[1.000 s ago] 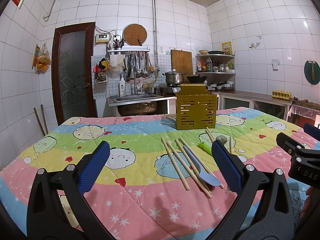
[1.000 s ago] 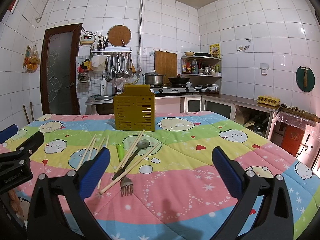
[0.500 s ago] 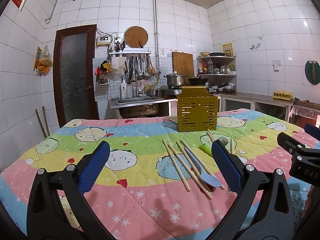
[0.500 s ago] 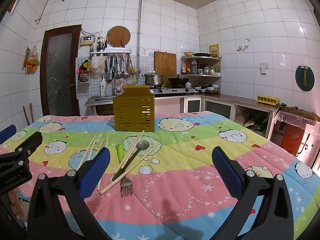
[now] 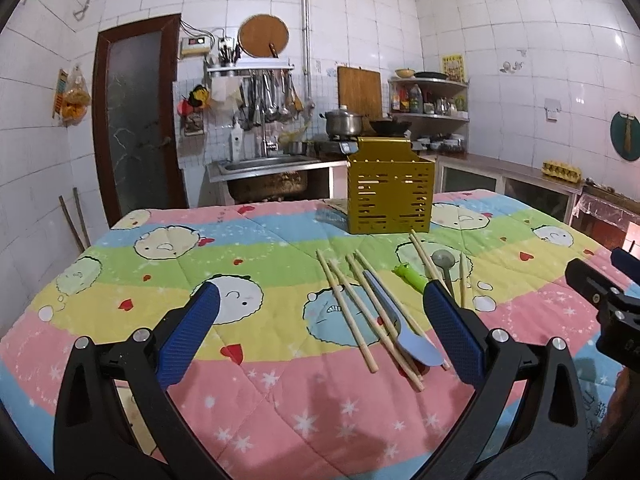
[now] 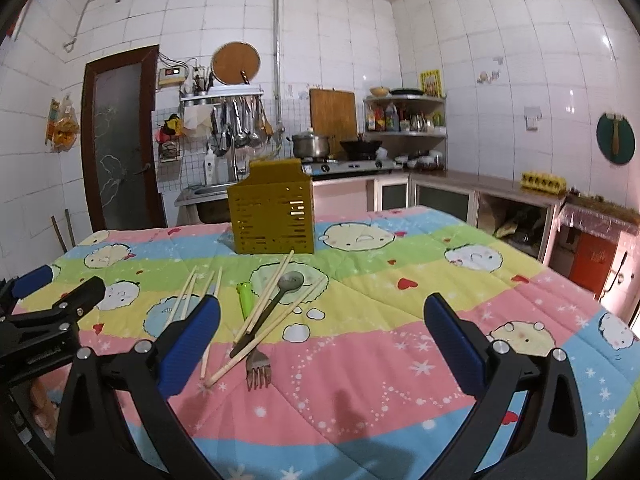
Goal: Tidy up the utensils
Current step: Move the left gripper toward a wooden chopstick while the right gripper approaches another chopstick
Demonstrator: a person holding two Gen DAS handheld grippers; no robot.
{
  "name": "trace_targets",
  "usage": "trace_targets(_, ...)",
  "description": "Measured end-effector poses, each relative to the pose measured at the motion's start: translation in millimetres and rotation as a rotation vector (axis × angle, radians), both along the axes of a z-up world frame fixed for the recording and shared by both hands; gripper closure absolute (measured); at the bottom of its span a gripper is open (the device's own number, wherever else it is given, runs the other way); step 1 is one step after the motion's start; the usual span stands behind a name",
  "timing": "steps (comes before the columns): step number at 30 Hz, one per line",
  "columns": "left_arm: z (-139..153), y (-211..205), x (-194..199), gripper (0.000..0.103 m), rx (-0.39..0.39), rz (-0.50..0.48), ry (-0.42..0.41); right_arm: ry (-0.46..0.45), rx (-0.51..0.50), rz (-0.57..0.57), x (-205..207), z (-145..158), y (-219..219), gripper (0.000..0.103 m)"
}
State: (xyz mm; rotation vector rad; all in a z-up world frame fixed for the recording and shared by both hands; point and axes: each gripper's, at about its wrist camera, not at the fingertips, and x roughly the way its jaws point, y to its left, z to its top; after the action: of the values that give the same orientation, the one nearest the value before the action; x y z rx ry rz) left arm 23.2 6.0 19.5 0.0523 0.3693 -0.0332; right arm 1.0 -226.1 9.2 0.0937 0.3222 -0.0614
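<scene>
A yellow perforated utensil holder (image 5: pixel 390 196) (image 6: pixel 272 218) stands upright at the far middle of the table. In front of it lie several wooden chopsticks (image 5: pixel 346 310) (image 6: pixel 272 294), a blue knife (image 5: pixel 404 330), a grey spoon (image 5: pixel 443 261) (image 6: pixel 276 300), a green-handled utensil (image 5: pixel 410 276) (image 6: pixel 245 300) and a fork (image 6: pixel 258 366). My left gripper (image 5: pixel 318 336) is open and empty above the near table, left of the chopsticks. My right gripper (image 6: pixel 320 340) is open and empty, its left finger beside the fork and chopsticks.
The table wears a quilted cartoon cloth (image 5: pixel 160 272) (image 6: pixel 440 280). Behind it are a sink (image 5: pixel 264 168), a stove with a pot (image 6: pixel 310 145), shelves (image 6: pixel 406 116) and a brown door (image 5: pixel 136 120). Each gripper shows at the edge of the other's view.
Both cameras have tilted a little downward and moved slightly forward. The utensils and the holder have not moved. Both grippers stay open.
</scene>
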Motion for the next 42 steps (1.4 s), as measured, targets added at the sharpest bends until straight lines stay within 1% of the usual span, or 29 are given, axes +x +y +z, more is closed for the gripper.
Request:
trace_targets(2,3.5,0.4,8.4,0.005,0.001,-0.014,0.019,0.028,-0.019,-0.010,11.7,1.2,1.0,0.004)
trace_targets(4,6.6,2.8,16.4,0.005,-0.025,-0.035,0.037,0.050,-0.032,-0.016,22.5,2.0,2.0,0.004)
trace_targets(7,11.4,7.0,35.7,0.005,-0.057,-0.061,0.081,0.089,0.003,-0.007,41.8,3.9,-2.7,0.004)
trace_targets(9,13.6,7.7,50.7,0.005,-0.051,-0.065,0.103,0.119,0.000,-0.022,54.8,4.3,-3.0,0.004)
trace_targets(12,15.2,7.1,74.3,0.005,-0.021,-0.058,0.139,0.171,-0.025,-0.053,78.8,4.4,-3.3,0.004)
trace_targets(17,14.2,7.8,117.2,0.005,-0.024,-0.048,0.211,0.249,-0.070,-0.084,118.7,3.8,-3.1,0.004)
trace_targets(19,13.0,8.7,136.0,0.005,-0.025,-0.040,0.239,0.284,-0.073,-0.088,134.9,3.4,-2.5,0.004)
trace_targets(22,9.3,13.2,160.4,0.005,-0.058,-0.035,0.282,0.319,-0.076,-0.101,157.2,0.7,-1.7,0.004)
trace_targets(24,5.0,14.7,178.4,0.005,-0.084,-0.022,0.329,0.355,-0.077,-0.115,175.4,-5.7,-1.4,0.004)
trace_targets(27,-1.4,16.6,198.1,0.005,-0.099,0.015,0.375,0.419,-0.068,-0.146,199.8,-20.4,-2.3,0.004)
trace_targets(29,-5.9,16.3,210.8,0.005,-0.104,0.025,0.404,0.448,-0.068,-0.161,208.7,-29.3,-3.5,0.004)
trace_targets(31,-10.7,14.6,219.5,0.005,-0.091,0.035,0.427,0.471,-0.064,-0.172,213.9,-36.4,-5.8,0.004)
trace_targets(36,-27.4,14.2,228.1,0.005,-0.071,0.052,0.439,0.482,-0.023,-0.172,214.4,-46.1,-10.0,0.004)
trace_targets(39,-41.7,14.9,230.4,0.005,-0.071,0.059,0.468,0.484,-0.017,-0.177,215.0,-51.1,-10.1,0.004)
trace_targets(42,-51.8,18.0,231.8,0.005,-0.041,0.080,0.474,0.492,0.001,-0.171,217.1,-55.8,-12.3,0.004)
